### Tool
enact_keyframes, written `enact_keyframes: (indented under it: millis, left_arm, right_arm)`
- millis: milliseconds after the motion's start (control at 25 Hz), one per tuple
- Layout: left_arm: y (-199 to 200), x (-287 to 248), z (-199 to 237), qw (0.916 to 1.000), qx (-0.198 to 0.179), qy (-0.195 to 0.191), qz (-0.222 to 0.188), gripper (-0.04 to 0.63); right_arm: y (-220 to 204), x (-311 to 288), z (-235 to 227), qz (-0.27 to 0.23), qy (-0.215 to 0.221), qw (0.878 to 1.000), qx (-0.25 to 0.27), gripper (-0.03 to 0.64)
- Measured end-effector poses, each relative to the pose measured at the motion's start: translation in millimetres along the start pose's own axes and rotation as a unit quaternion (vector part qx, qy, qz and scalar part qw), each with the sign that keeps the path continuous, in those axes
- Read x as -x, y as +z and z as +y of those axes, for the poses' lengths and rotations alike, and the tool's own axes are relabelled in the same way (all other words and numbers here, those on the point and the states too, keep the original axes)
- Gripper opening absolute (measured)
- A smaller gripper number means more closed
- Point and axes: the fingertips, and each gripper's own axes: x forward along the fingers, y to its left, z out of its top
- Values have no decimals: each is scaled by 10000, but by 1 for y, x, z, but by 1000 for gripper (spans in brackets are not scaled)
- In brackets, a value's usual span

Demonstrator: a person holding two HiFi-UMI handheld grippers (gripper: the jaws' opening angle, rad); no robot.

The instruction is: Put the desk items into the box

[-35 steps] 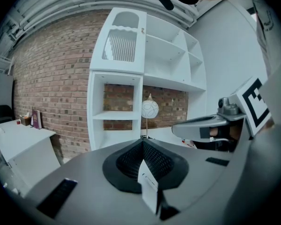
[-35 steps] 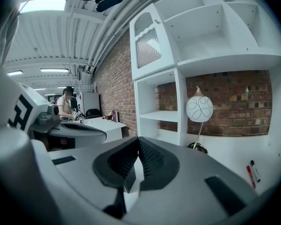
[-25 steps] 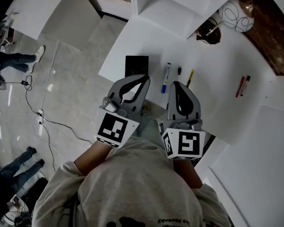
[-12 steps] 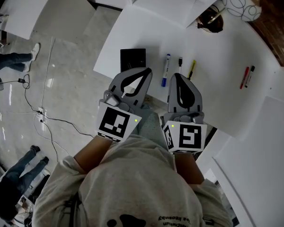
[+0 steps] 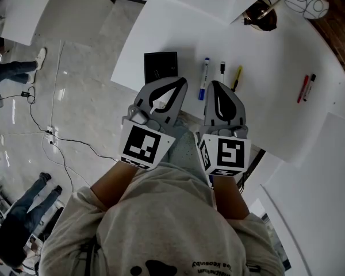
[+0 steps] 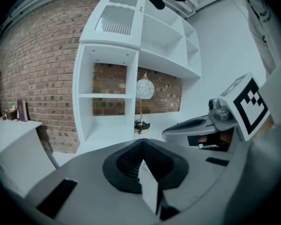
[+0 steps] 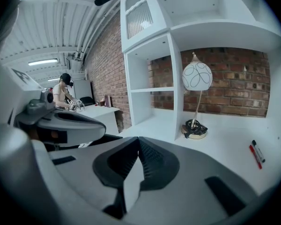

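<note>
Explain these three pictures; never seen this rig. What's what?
No robot: a person wears a head camera and holds a two-jaw gripper in each hand. The head view looks down on the left gripper and right gripper at the edge of a white desk. The other two views come from cameras riding on each gripper, looking along its jaws. On the desk: a black box, blue marker, black pen, yellow pen, a red marker and black marker farther right, and a lamp. Both grippers are shut and hold nothing.
</note>
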Motion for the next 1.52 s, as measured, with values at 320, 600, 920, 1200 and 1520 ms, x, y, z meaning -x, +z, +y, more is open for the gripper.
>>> enact_keyframes:
  millis: [320, 600, 920, 1200, 1520]
  left_arm:
    - [-21, -10, -4, 9997, 102, -84, 183, 8]
    - [-36, -17, -9, 9992, 190, -148, 318, 8]
    - [-48, -26, -10, 9987, 226, -200, 417, 8]
    - [-56, -31, -11, 9981, 281, -257, 487, 8]
    - [-61, -31, -11, 9977, 285, -284, 536, 8]
  right_arm:
    - [-31, -16, -5, 395, 18, 9992, -53, 17]
    - [-56, -27, -10, 774, 7, 9969, -171, 17]
    - [-76, -39, -16, 1100, -136, 9936, -229, 18]
    - [-102, -50, -17, 1620, -118, 9857, -456, 19]
    - [-123, -59, -17, 2036, -171, 9780, -429, 20]
